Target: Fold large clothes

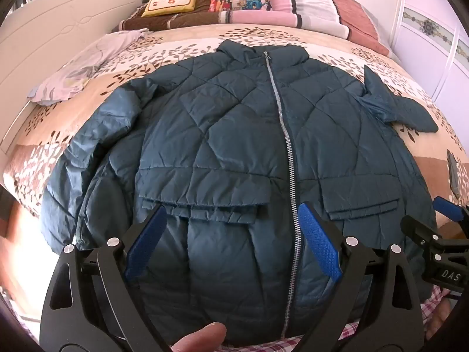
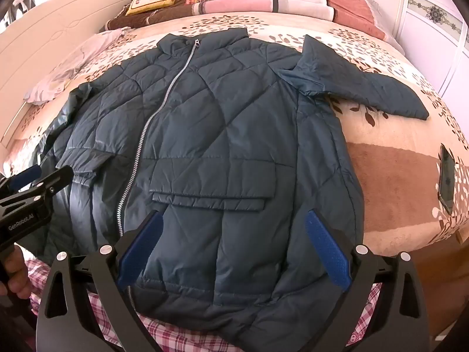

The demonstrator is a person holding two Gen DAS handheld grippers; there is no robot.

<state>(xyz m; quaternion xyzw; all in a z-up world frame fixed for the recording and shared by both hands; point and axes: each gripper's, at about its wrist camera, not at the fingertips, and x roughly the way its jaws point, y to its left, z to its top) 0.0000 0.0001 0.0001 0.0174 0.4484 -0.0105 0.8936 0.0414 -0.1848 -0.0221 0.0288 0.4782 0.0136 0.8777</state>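
Note:
A dark teal quilted jacket (image 1: 222, 123) lies front up and zipped on the bed, collar at the far end, hem toward me. In the right wrist view the jacket (image 2: 234, 117) shows its right sleeve (image 2: 381, 94) stretched out over the bedspread. The left sleeve (image 1: 96, 140) lies bunched along the jacket's left side. My left gripper (image 1: 231, 223) hovers open above the lower front, left of the zipper (image 1: 285, 146), with nothing between its fingers. My right gripper (image 2: 234, 228) stands open over the lower right panel below a pocket flap (image 2: 211, 184).
A floral bedspread (image 2: 390, 176) covers the bed. A dark phone (image 2: 447, 179) lies at its right side. Pillows and folded blankets (image 1: 234, 3) are stacked at the far end, a pale pillow (image 1: 82, 67) at the left. Pink checked cloth (image 2: 176, 337) shows under the hem.

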